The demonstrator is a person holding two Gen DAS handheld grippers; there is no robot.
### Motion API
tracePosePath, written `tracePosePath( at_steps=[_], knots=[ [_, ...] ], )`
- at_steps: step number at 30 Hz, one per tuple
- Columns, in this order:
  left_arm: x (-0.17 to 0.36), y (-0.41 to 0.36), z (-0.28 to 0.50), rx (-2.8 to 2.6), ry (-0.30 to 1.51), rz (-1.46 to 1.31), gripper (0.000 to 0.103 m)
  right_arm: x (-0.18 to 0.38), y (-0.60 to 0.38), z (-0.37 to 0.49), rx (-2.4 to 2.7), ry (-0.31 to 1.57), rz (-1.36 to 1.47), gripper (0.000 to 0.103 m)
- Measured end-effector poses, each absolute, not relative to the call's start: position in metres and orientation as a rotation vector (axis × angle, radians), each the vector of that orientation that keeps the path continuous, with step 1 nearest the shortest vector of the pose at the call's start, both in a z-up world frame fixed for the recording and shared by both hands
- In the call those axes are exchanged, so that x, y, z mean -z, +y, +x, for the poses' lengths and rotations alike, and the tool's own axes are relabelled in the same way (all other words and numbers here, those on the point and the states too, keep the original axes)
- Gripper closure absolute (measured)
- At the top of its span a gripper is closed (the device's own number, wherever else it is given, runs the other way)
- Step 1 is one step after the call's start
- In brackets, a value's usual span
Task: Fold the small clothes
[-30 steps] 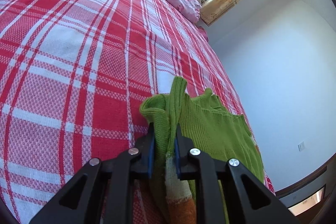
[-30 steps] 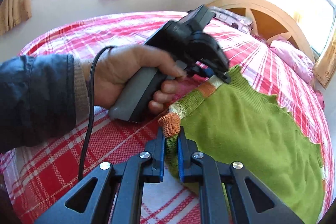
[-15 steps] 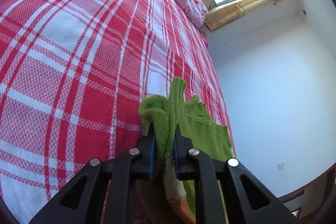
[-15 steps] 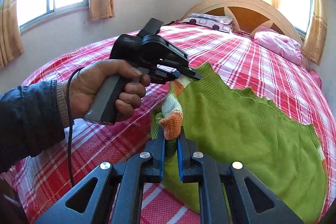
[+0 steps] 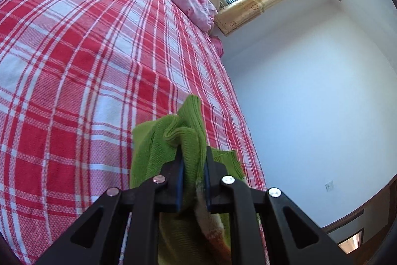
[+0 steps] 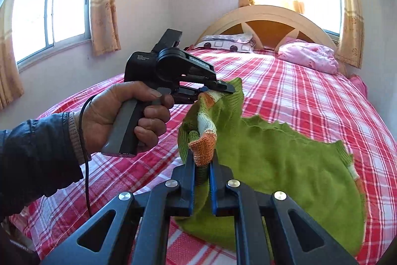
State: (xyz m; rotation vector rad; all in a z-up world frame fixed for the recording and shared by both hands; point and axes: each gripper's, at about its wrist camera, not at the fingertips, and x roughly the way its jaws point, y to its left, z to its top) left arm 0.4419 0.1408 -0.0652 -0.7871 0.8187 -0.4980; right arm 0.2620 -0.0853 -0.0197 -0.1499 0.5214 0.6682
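Observation:
A small green knit sweater with orange and white striped trim lies partly on the red plaid bed. My right gripper is shut on its orange-edged hem and holds that edge up off the bed. My left gripper, held in a hand at the left, is shut on the same striped edge a little farther away and higher. In the left wrist view, the left gripper pinches bunched green knit above the bed. The far side of the sweater rests on the bedspread.
A curved wooden headboard stands at the far end with a patterned pillow and a pink pillow. Curtained windows flank the bed. A white wall runs along the bed's right side.
Both grippers have lifted the striped edge higher off the bed and come closer together. The sweater's near edge now hangs folded between them, and more of the room shows behind.

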Motion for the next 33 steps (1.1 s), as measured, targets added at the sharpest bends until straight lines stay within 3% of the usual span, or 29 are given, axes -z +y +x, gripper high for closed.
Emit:
tracePosePath(
  at_steps=[33],
  knots=[
    [0.032, -0.018, 0.483, 0.623, 0.887, -0.589, 0.09, 0.03, -0.244, 0.279, -0.482, 0.608, 0.097, 0.095]
  ],
)
